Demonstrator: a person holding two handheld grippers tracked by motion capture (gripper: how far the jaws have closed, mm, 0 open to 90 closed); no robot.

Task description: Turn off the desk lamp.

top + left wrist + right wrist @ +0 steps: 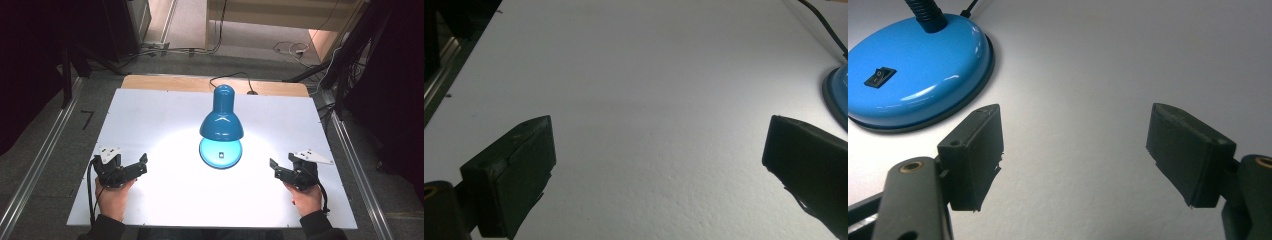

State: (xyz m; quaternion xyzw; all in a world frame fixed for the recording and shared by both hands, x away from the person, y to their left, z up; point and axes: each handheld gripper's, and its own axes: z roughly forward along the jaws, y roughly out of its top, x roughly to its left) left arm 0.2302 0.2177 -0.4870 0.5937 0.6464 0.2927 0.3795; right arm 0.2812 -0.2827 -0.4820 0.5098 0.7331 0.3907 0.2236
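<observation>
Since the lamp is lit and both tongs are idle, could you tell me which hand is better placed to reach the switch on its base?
Probably the right. The right tongs, open, point at the lamp base, with the rocker switch close ahead. The left tongs, also open, face bare table, with the base at the edge.

A: Room's dark. Blue lamp (221, 120) throws a bright pool on the white table (150, 115); edges fall off grey.

B: Glare on the lamp base (918, 70). Gripper views soft, slightly grainy.
</observation>
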